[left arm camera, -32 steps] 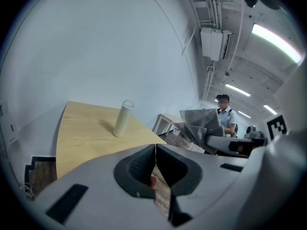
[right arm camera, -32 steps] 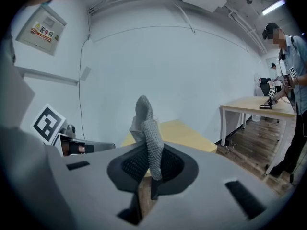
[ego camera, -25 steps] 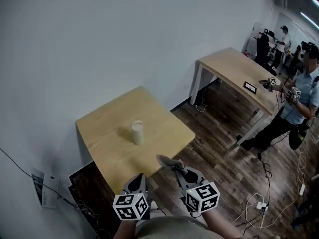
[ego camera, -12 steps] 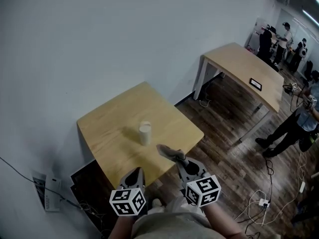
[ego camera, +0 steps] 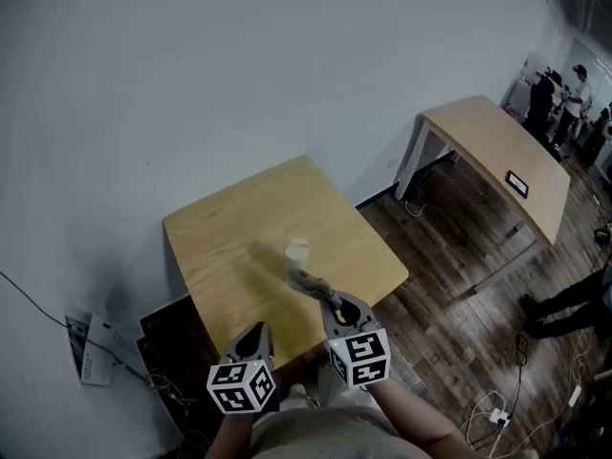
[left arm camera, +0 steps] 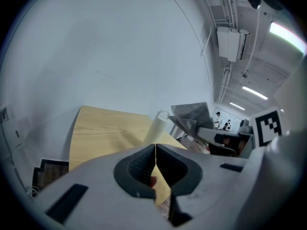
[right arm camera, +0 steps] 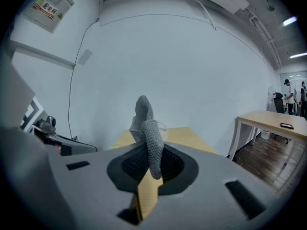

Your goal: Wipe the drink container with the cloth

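The left gripper [ego camera: 256, 335] hangs nearest, jaws pressed together on nothing. At its 2 o'clock, the right gripper [ego camera: 329, 301] pinches the grey cloth [ego camera: 304, 280]. Just beyond the cloth, at 12 o'clock, the white drink container [ego camera: 296, 254] stands upright on the wooden table [ego camera: 215, 247].

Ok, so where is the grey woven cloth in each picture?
Head view: the grey woven cloth is low in the middle, in the right gripper, just below the white cup.
Left gripper view: right of centre, beside the cup.
Right gripper view: dead centre, between the jaws.
Shared landmark: the light wooden table.
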A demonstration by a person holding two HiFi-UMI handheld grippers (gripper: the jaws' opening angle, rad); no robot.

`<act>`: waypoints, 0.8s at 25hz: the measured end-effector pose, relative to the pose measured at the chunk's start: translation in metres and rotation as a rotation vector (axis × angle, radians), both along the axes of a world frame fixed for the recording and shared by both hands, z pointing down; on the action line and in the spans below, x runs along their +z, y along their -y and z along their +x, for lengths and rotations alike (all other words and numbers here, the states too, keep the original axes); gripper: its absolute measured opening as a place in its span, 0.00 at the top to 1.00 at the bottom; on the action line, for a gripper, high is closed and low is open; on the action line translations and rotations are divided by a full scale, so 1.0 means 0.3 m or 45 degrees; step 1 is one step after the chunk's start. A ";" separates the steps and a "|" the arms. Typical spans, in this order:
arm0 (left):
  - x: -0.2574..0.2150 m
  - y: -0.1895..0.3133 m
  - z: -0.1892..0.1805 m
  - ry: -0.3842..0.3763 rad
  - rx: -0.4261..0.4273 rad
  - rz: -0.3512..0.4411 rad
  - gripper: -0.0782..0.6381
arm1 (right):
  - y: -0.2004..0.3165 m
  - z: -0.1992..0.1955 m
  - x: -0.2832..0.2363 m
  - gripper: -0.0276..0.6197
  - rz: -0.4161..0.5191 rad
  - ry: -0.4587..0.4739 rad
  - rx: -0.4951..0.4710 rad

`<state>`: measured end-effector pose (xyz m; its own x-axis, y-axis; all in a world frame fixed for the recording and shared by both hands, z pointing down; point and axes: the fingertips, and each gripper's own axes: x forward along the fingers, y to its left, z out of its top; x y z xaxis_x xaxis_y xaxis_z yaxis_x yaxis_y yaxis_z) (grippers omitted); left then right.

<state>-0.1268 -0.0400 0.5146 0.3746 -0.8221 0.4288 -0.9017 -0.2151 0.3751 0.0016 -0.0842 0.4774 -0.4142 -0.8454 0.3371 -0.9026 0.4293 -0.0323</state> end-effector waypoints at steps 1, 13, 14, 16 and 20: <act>0.005 0.010 -0.008 0.000 -0.025 -0.004 0.89 | 0.019 -0.011 0.022 0.93 -0.017 -0.001 -0.007; 0.055 0.084 -0.021 -0.016 -0.143 -0.065 0.89 | 0.209 -0.073 0.194 0.93 -0.148 -0.010 -0.041; 0.059 0.088 -0.019 -0.018 -0.145 -0.069 0.89 | 0.216 -0.075 0.202 0.93 -0.154 -0.018 -0.043; 0.065 0.095 -0.015 -0.022 -0.144 -0.075 0.89 | 0.229 -0.078 0.214 0.93 -0.162 -0.032 -0.044; 0.070 0.102 -0.012 -0.021 -0.138 -0.081 0.89 | 0.244 -0.083 0.243 0.93 -0.174 -0.034 -0.036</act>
<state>-0.1303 -0.0707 0.5356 0.2922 -0.8295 0.4760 -0.9120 -0.0919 0.3997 -0.0232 -0.1574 0.5503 -0.4265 -0.7793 0.4592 -0.8916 0.4477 -0.0684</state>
